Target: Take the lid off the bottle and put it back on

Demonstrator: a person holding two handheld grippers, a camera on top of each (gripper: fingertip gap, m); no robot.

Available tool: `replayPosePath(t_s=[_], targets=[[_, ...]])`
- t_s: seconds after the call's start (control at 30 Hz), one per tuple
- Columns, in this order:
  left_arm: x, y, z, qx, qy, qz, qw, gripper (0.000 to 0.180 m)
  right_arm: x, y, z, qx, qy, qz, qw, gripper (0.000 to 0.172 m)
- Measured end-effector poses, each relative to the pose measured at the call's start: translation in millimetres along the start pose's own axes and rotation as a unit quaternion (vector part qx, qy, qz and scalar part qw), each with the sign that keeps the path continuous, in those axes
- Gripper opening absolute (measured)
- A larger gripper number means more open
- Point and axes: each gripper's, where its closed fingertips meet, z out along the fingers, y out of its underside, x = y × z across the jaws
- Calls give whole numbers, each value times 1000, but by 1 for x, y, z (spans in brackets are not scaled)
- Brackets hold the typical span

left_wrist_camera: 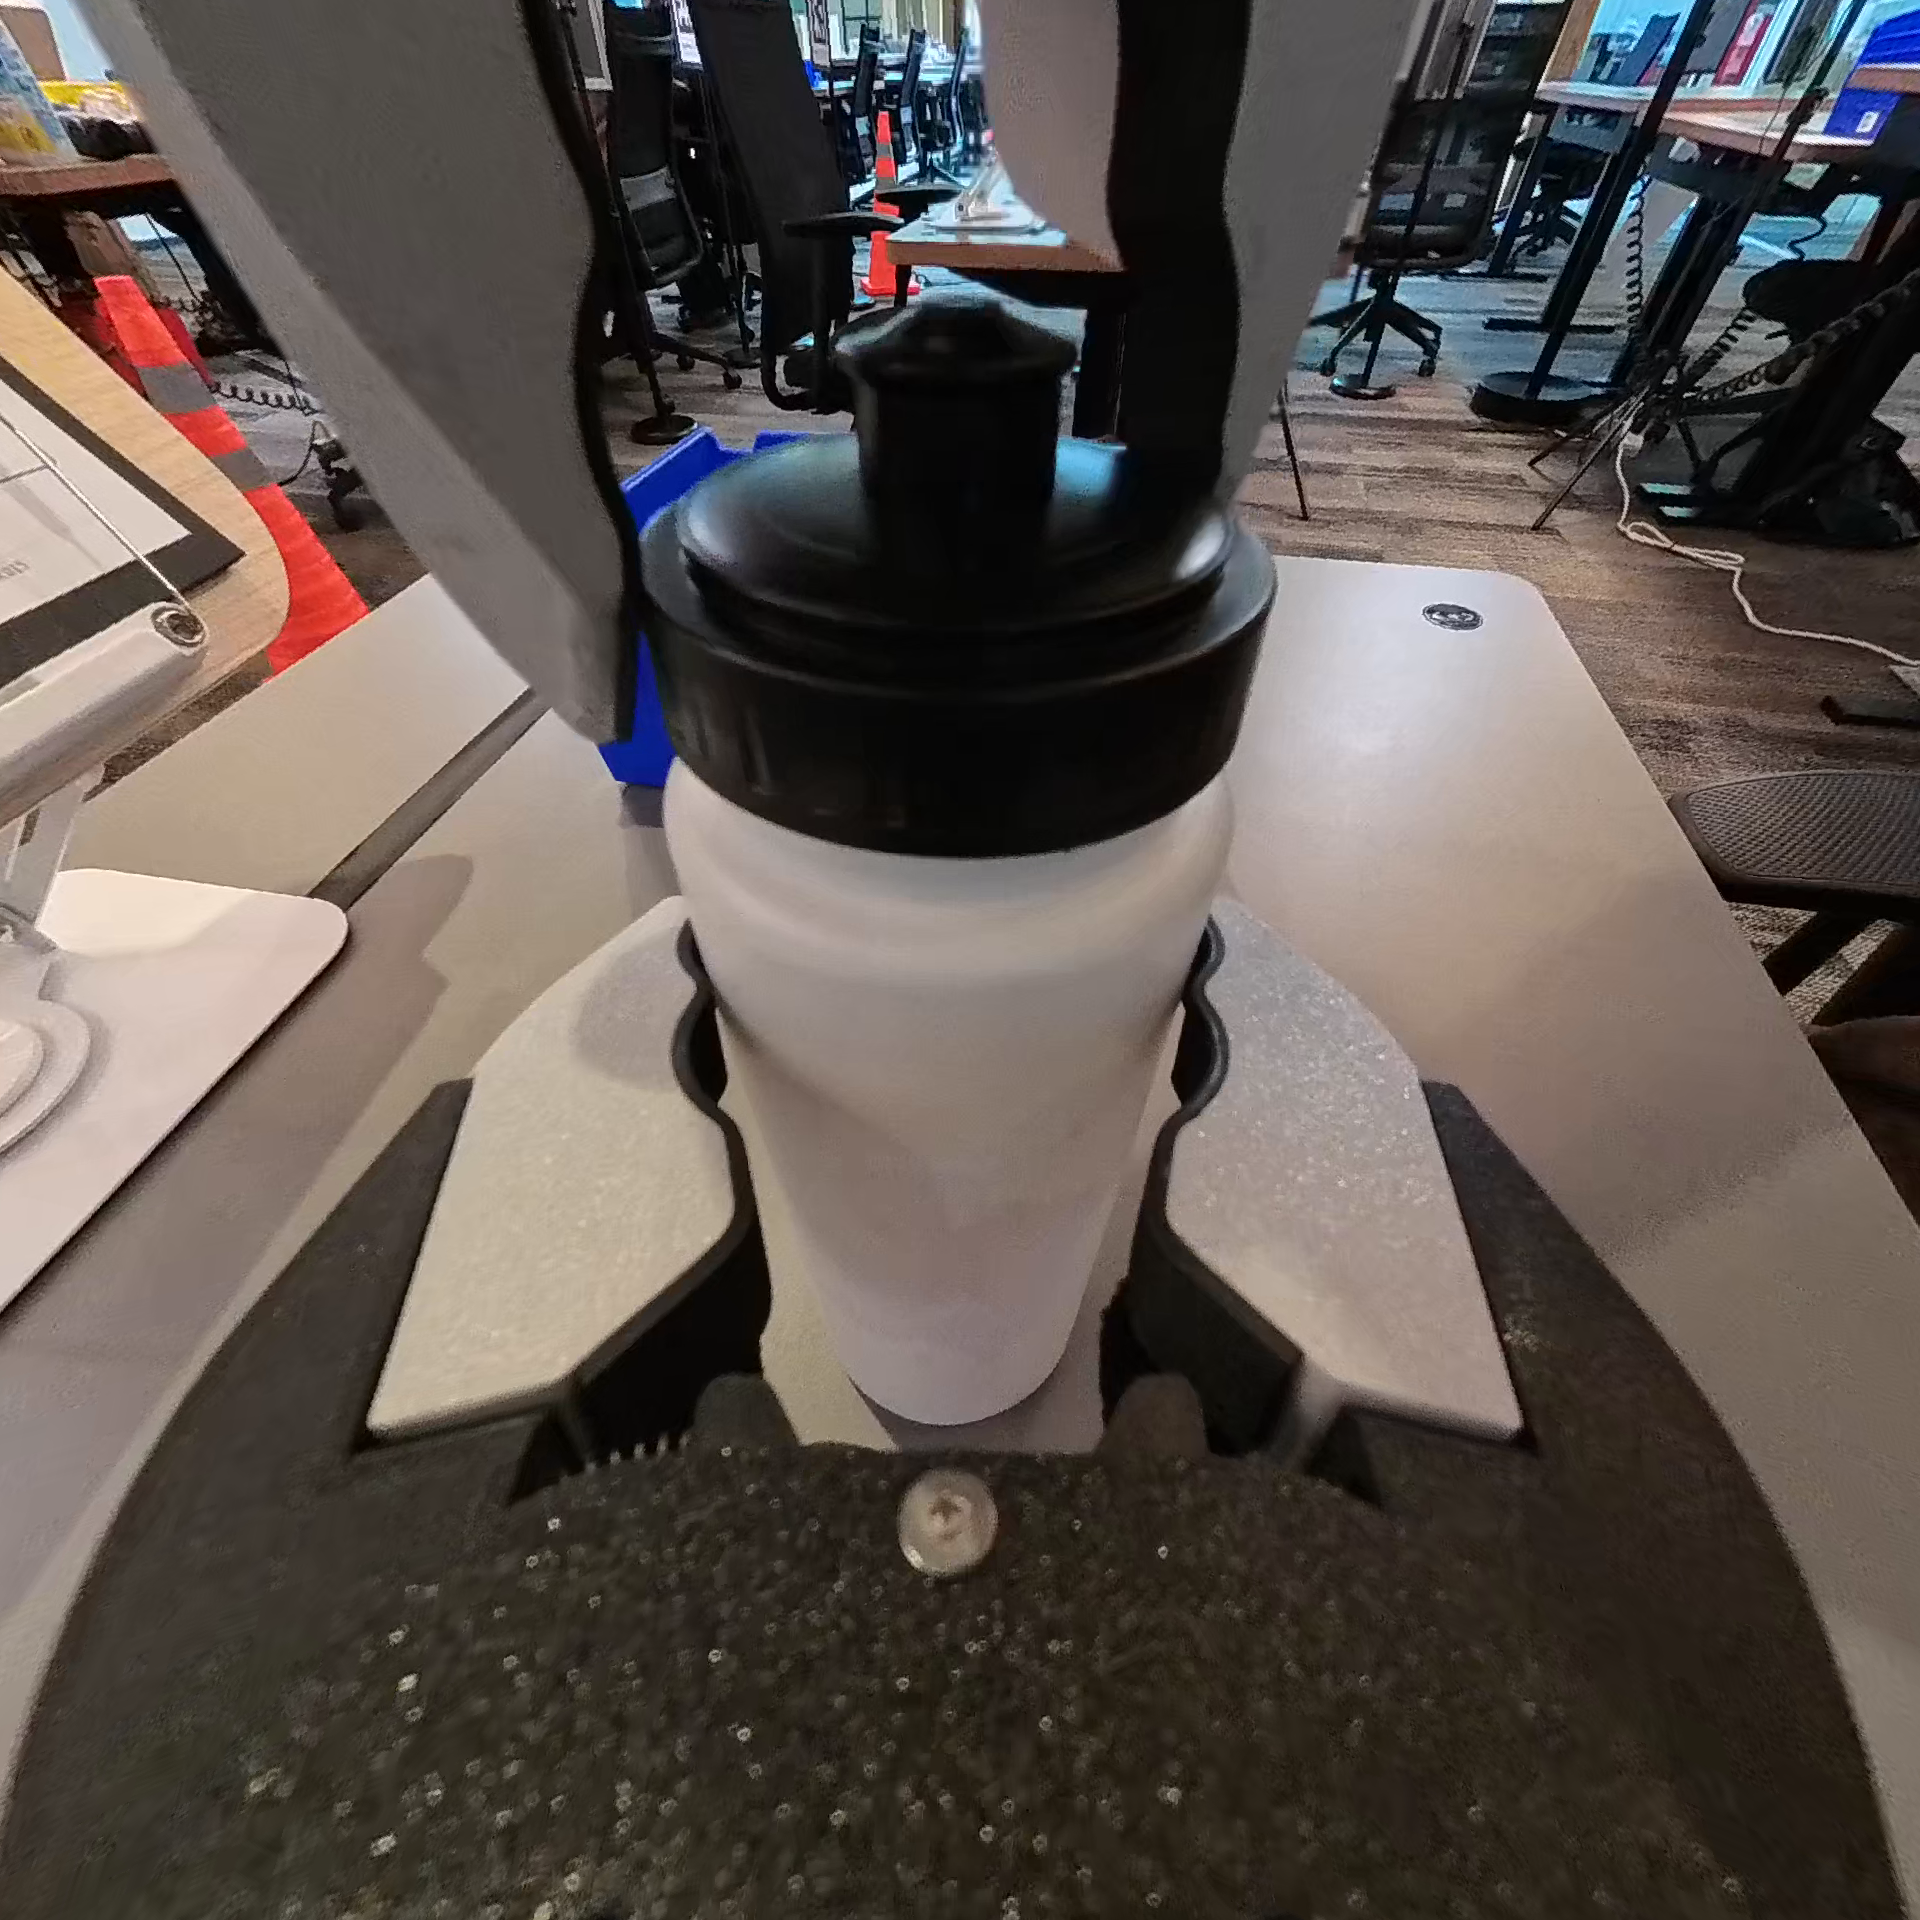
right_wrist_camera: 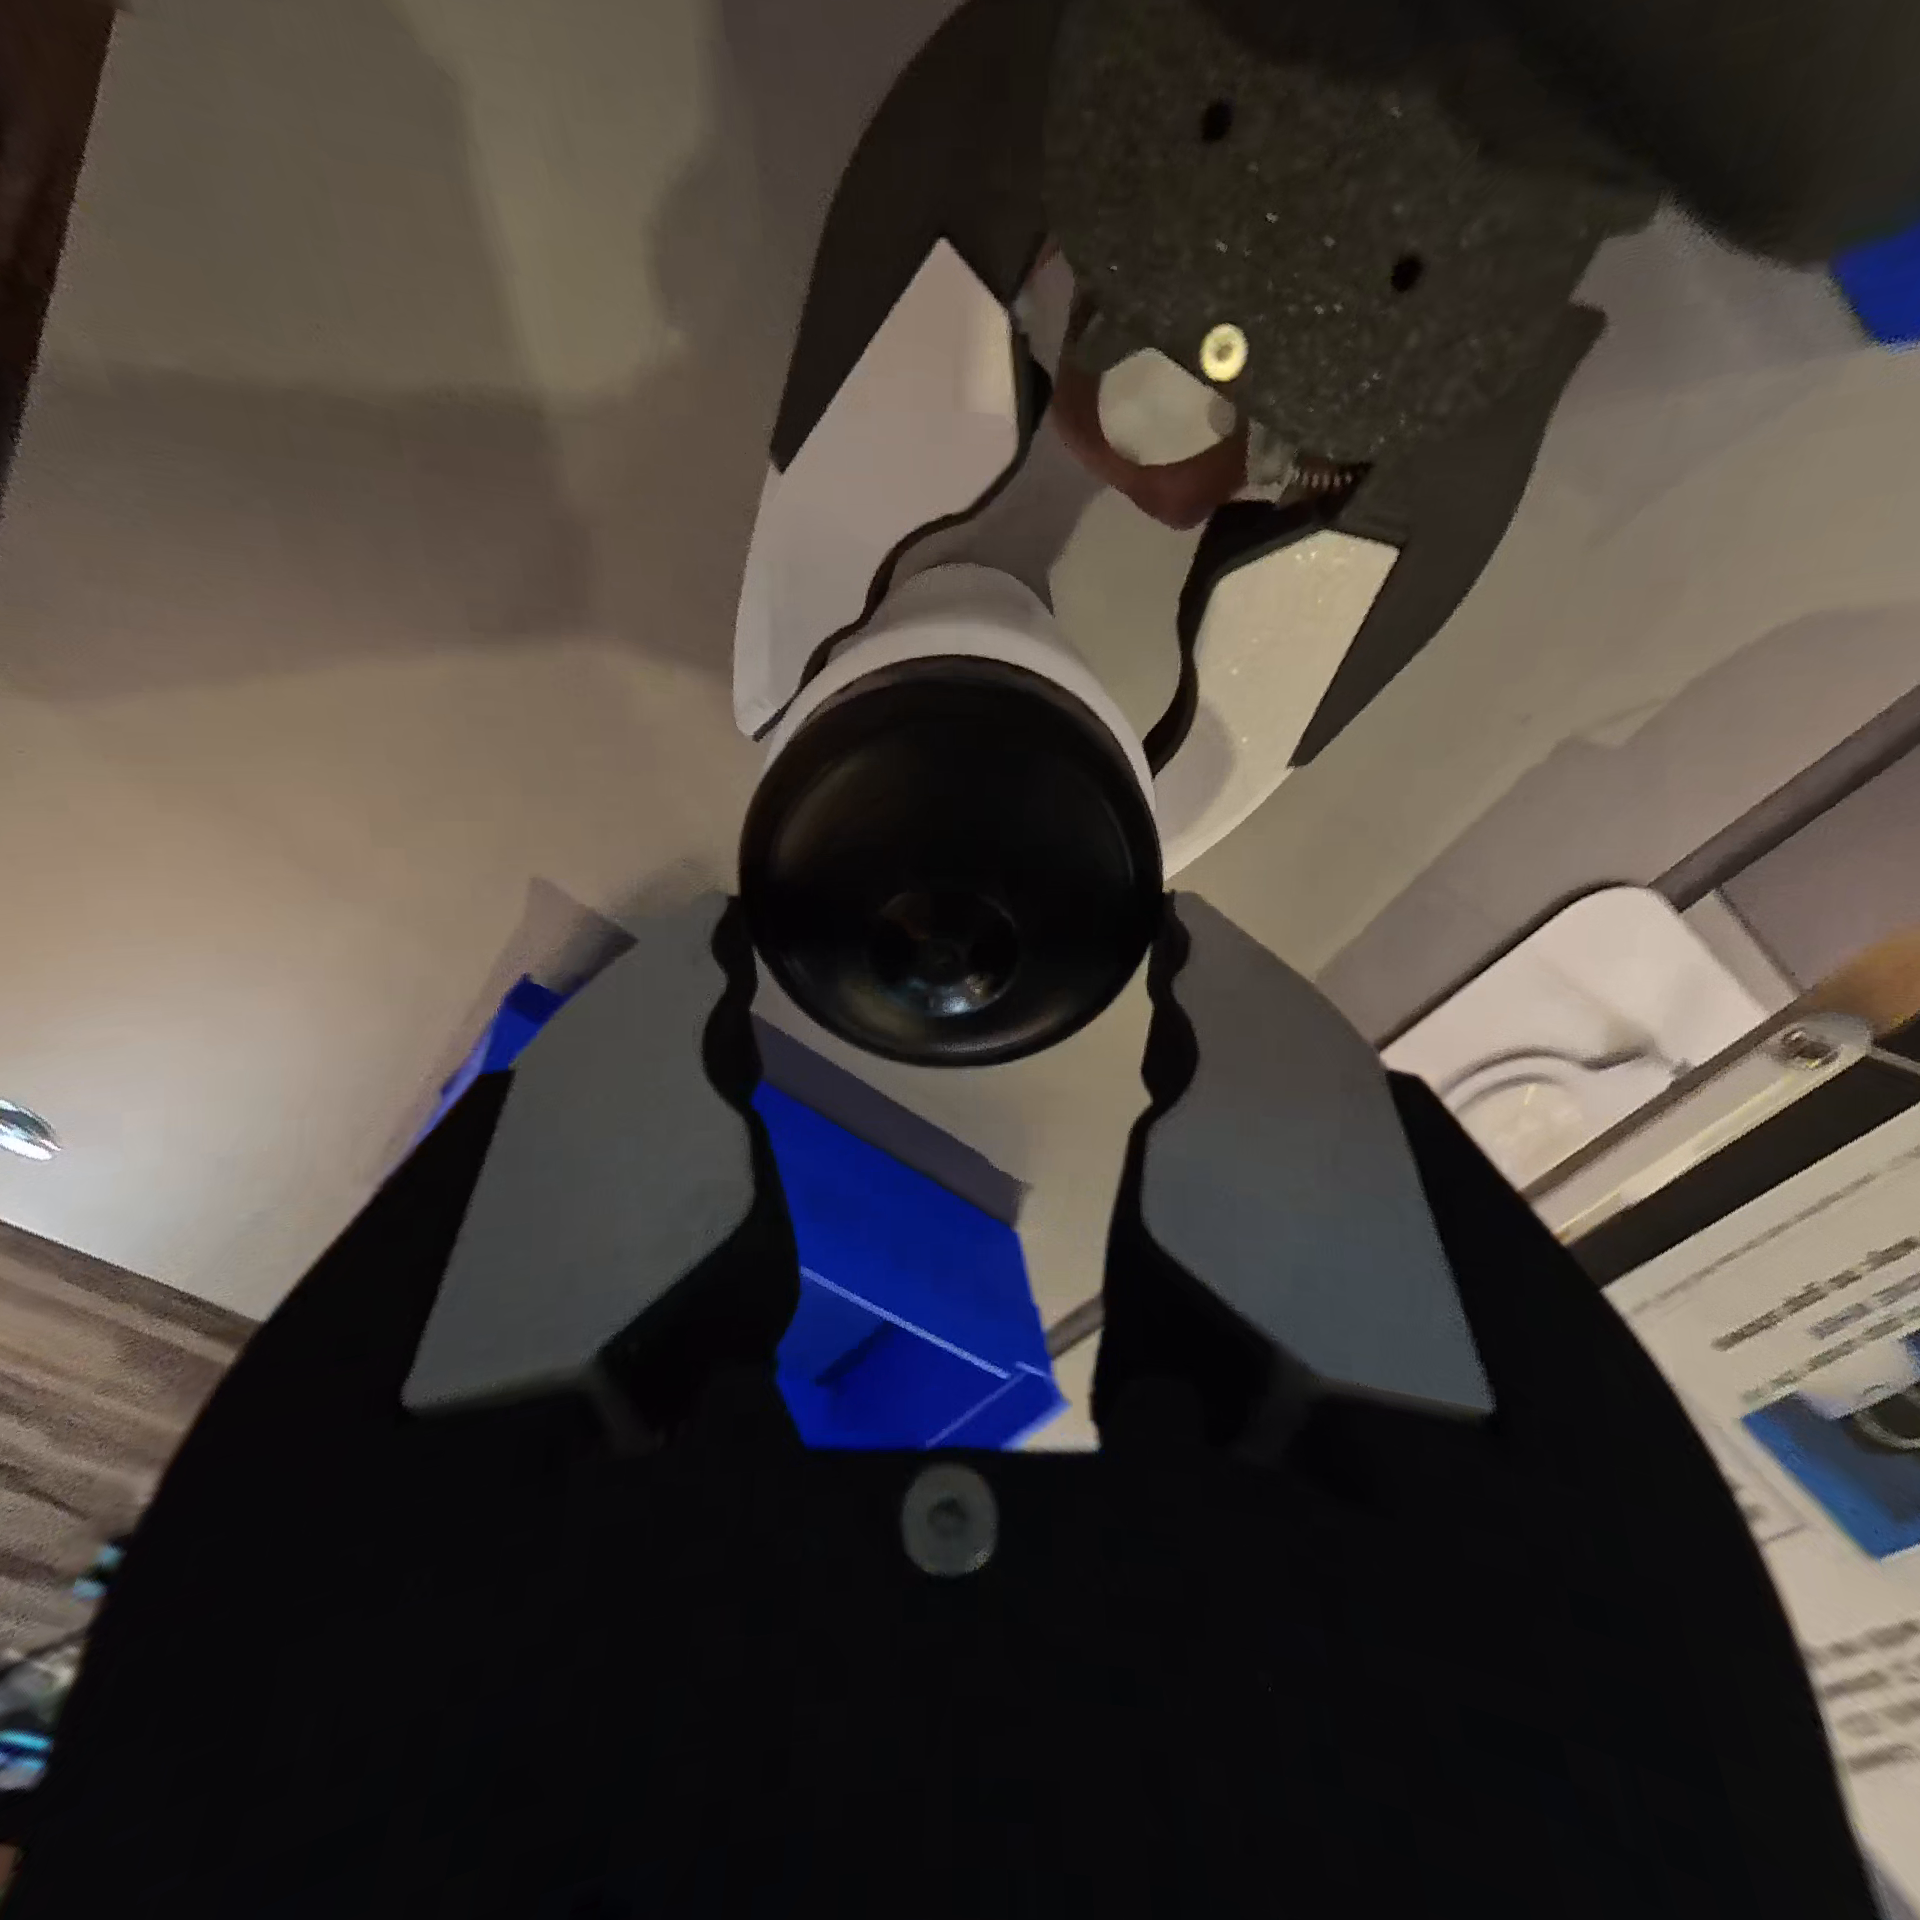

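Two grippers meet at one white bottle (left_wrist_camera: 956,1091) that stands upright on a grey table (left_wrist_camera: 1455,831), in the centre of the left wrist view. The left gripper (left_wrist_camera: 951,997) is clamped on the bottle's body: its two fingers (left_wrist_camera: 582,1122) lie against the white sides in the lower middle of the frame, and the dark pads follow the bottle's shape. A black lid (left_wrist_camera: 956,665) with a spout sits on top of the bottle. The right gripper (right_wrist_camera: 951,935) comes down from the top of that frame and grips the lid at its rim, one finger on each side. In the right wrist view the lid is seen from above in the centre, and the dark pads (right_wrist_camera: 727,987) touch its left and right edges. Behind the bottle a blue box (right_wrist_camera: 894,1268) lies on the table. At the left edge of the left wrist view a framed sheet (left_wrist_camera: 94,520) stands on a white stand.
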Motion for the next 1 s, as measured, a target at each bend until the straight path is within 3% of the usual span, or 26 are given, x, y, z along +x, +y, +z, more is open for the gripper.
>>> replayPosePath(t_s=[0.4, 0.7, 1.0], targets=[[-1, 0, -1, 5, 6, -9, 1000, 85, 6, 0, -3, -55, 30, -167, 984, 73], [0, 1, -1, 2, 7, -7, 1000, 85, 2, -6, -2, -61, -35, -86, 994, 73], [-1, 1, -1, 2, 6, -7, 1000, 85, 3, -6, -2, 11, -26, -86, 996, 73]])
